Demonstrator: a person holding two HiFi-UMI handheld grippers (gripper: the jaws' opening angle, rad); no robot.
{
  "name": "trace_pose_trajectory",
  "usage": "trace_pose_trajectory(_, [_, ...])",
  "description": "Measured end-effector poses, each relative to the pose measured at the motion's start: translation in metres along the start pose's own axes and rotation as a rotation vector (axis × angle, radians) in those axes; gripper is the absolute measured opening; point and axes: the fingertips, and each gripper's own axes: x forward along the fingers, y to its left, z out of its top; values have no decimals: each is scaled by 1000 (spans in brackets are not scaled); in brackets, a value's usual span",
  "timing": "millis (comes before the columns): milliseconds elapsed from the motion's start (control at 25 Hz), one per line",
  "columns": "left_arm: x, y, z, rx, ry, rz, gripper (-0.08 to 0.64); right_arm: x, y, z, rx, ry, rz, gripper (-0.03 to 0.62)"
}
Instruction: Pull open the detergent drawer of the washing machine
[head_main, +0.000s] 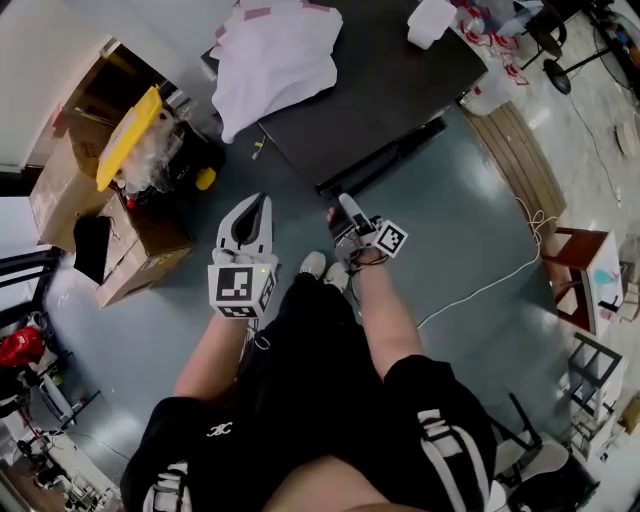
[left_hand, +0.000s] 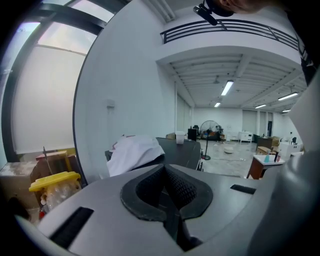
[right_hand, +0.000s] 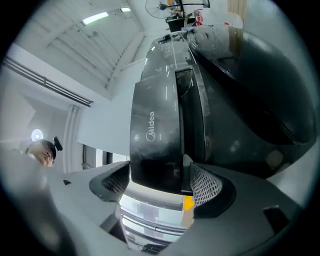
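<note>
Right gripper view is showing the right gripper (right_hand: 160, 176) pinching the drawer (right_hand: 156, 135). The dark front panel is filling the gap between the jaws, and both pads are lying against its edges. Beyond the jaws the washer (right_hand: 240, 100) is stretching away. Just behind the panel, on the gripper's side of it, a pale tray (right_hand: 150, 212) with an orange tab (right_hand: 187, 202) is peeking out. From that, the drawer is probably sitting partly out, though how far is not showing. The pull itself seems to be the step in hand.

The left gripper (left_hand: 166, 169) is idling, its jaws pressed together on nothing, with a white cloth (left_hand: 134, 152) lying well ahead of its tips.

The next move is calling for a straight draw back toward the person along the drawer's track. The pinch should be staying firm so the smooth panel is not slipping, and the wrist should not be twisting.
</note>
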Motion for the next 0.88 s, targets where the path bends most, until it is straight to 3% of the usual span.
trace_pose_trajectory(200, [-8, 5, 0, -6, -2, 21, 2, -1, -5, 12, -48, -23, -39, 354])
trace_pose_trajectory(320, [-13, 8, -1, -2, -1, 30, 2, 4, -2, 31, -48, -79, -32, 356])
trace_pose_trajectory(640, [-27, 11, 1, 10, 2, 54, 2, 4, -3, 30, -3, -65, -23, 323])
trace_pose_trajectory(880, [-36, 7, 7, 18, -8, 63, 2, -10, -5, 29, 38, -83, -54, 236])
